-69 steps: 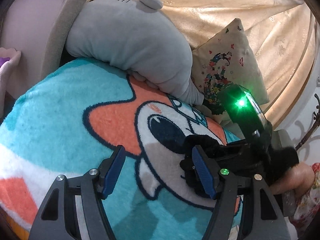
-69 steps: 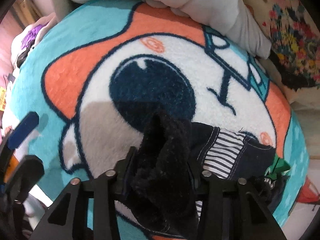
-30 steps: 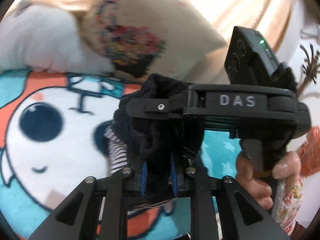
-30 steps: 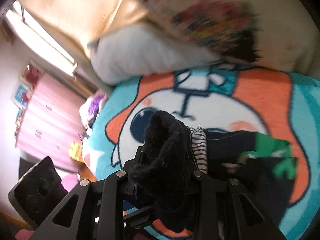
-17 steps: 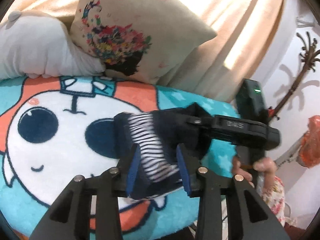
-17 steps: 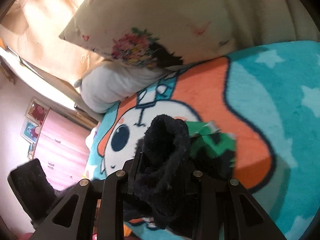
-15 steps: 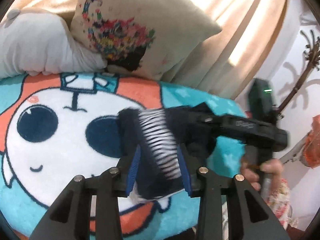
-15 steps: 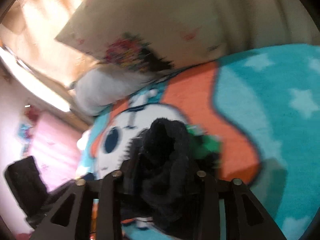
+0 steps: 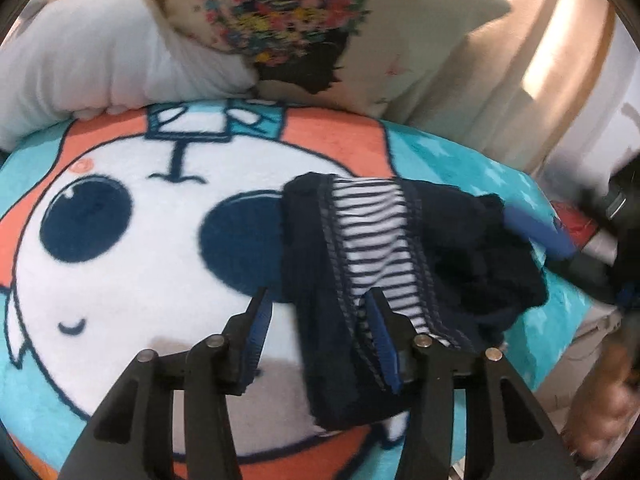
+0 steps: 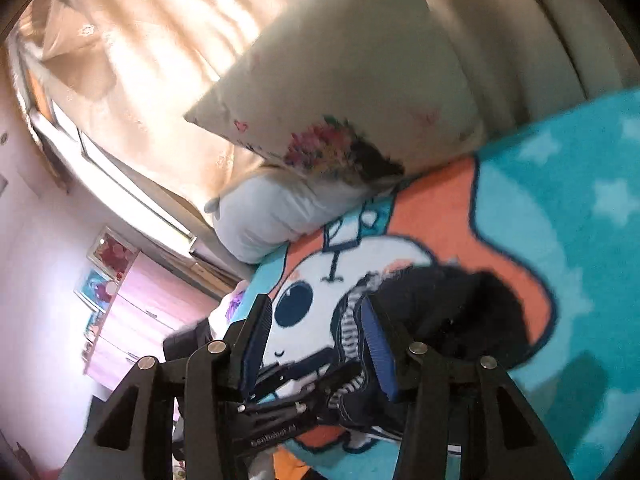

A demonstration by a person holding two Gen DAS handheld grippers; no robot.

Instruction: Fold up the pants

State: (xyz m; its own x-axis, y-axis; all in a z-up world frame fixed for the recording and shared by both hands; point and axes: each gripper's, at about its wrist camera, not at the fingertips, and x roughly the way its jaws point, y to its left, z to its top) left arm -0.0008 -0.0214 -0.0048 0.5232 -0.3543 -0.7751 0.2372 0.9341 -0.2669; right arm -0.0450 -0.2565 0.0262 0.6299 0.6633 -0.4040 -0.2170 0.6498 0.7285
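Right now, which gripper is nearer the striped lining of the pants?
Left. The left gripper stands open over the pants, one pad at the striped lining. The right gripper, also open, sits off the pants' far side.

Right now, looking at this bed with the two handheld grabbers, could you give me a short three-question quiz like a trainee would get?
1. True or false: the left gripper is clamped tight on the pants.
2. What do the pants lie on? A) a bare wooden floor B) the cartoon blanket C) the floral pillow
3. Fill in: the pale band showing on the dark pants is patterned with ____.

Key:
1. False. Its jaws have just been opening; the blue pads stand apart, and one edge of the pants lies loosely between them.
2. B.
3. Stripes, dark on white.
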